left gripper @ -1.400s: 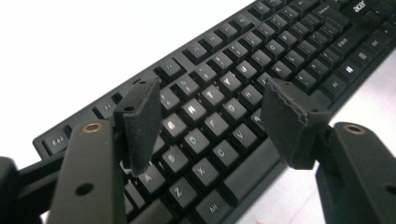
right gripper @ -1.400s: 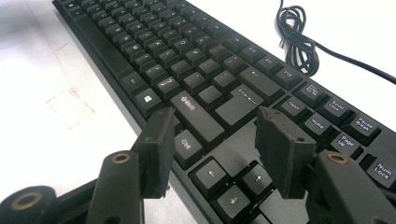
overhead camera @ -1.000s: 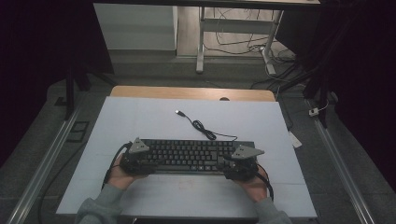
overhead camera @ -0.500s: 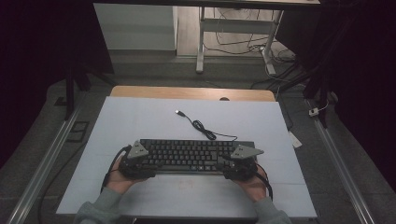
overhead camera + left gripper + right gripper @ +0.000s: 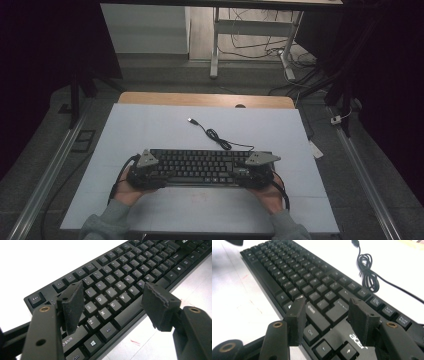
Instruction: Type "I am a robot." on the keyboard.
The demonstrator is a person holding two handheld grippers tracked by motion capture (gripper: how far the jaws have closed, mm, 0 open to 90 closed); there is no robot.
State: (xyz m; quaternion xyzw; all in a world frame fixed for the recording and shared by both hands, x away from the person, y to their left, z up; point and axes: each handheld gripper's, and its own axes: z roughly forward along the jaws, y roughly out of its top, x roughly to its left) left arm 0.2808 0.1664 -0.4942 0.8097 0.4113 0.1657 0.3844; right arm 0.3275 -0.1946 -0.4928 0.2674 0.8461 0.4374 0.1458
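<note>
Keyboard (image 5: 202,166) lies flat near the front of the worktop (image 5: 150,125), long axis running left-right, its cable (image 5: 215,135) trailing off the back edge toward the far side w/ plug end free. Plenty of bare room behind and to both sides. My left gripper (image 5: 150,172) sits over the left end, right gripper (image 5: 255,172) over the right; both hands low, forearms in from the front. Both pairs of jaws spread, pinching nothing, approx. over the keys.

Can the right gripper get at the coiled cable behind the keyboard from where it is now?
Probably yes. The right gripper hangs open over the keyboard at its right end, and the coiled cable lies just beyond on the bare mat, nothing between.
</note>
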